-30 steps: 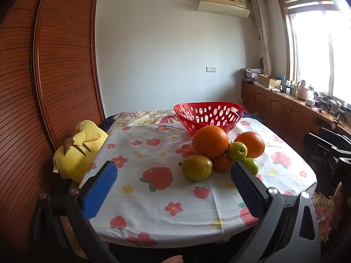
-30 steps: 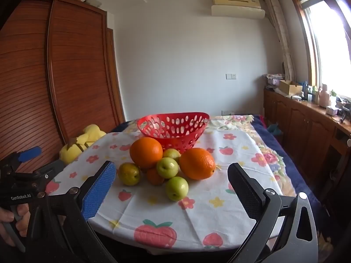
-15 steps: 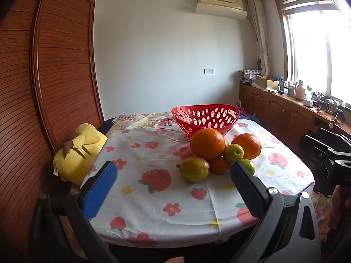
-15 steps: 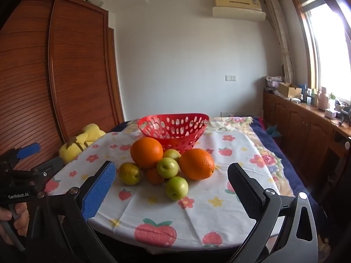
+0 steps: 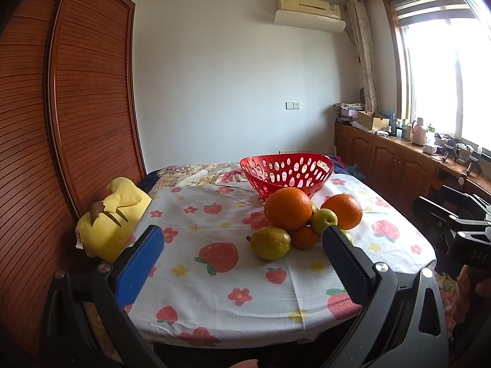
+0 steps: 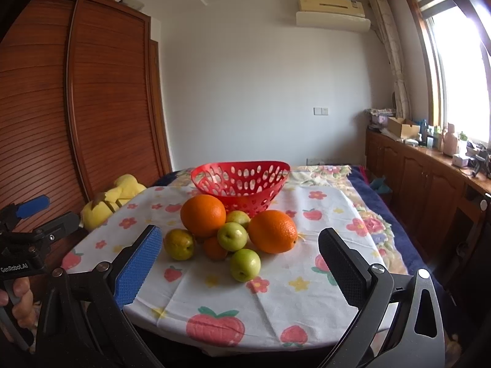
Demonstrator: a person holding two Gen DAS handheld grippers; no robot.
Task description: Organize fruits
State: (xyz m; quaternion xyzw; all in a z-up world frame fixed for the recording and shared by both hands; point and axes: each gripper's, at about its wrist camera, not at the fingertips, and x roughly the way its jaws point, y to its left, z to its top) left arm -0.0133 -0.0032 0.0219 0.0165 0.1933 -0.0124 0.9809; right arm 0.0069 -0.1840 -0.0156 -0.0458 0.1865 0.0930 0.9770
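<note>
Red perforated basket [image 6: 241, 181]: oval, long axis running left-right across the table [image 6: 307, 294], upright at the far side, behind the fruit.

Fruit pile: two large oranges [image 6: 203, 214] [image 6: 272, 230], small orange [image 6: 214, 249] half hidden, green apples [image 6: 245, 264] [image 6: 232, 236], a third mostly hidden behind; yellow-green pear [image 5: 270, 243], stem pointing left in the left wrist view.

Left gripper [image 5: 242, 256]: fingers wide apart, holding nothing, short of the fruit.

Right gripper [image 6: 241, 263]: likewise spread wide, empty, touching nothing.

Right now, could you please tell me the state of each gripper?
Left gripper: jaws open, holding nothing.
Right gripper: jaws open, holding nothing.
</note>
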